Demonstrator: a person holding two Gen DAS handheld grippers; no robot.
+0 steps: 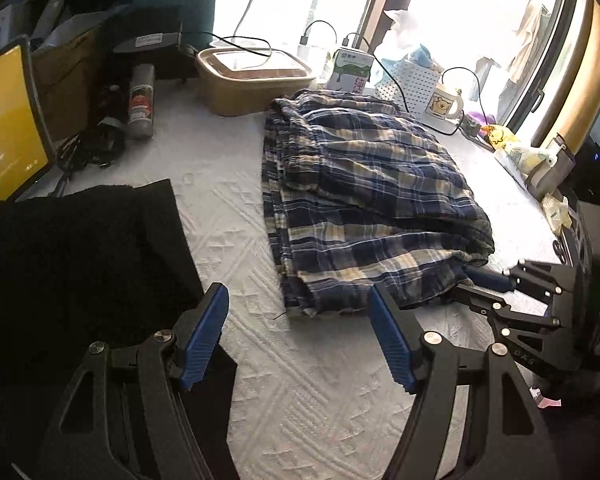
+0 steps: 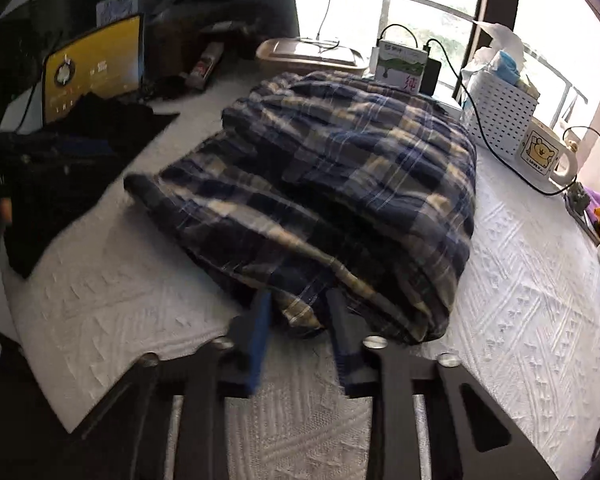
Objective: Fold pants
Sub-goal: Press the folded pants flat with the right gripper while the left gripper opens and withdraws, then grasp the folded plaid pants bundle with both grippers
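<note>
Navy, white & tan plaid pants (image 1: 364, 200) lie folded into a thick, rumpled rectangular stack w/ several layers, in the middle of a white textured cloth (image 1: 300, 380) covering the counter.

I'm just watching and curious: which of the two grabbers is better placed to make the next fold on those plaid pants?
Probably the right. The right gripper sits at the near edge of the plaid pants, fabric between its fingers. The left gripper is open over the white cover, touching no cloth.
</note>
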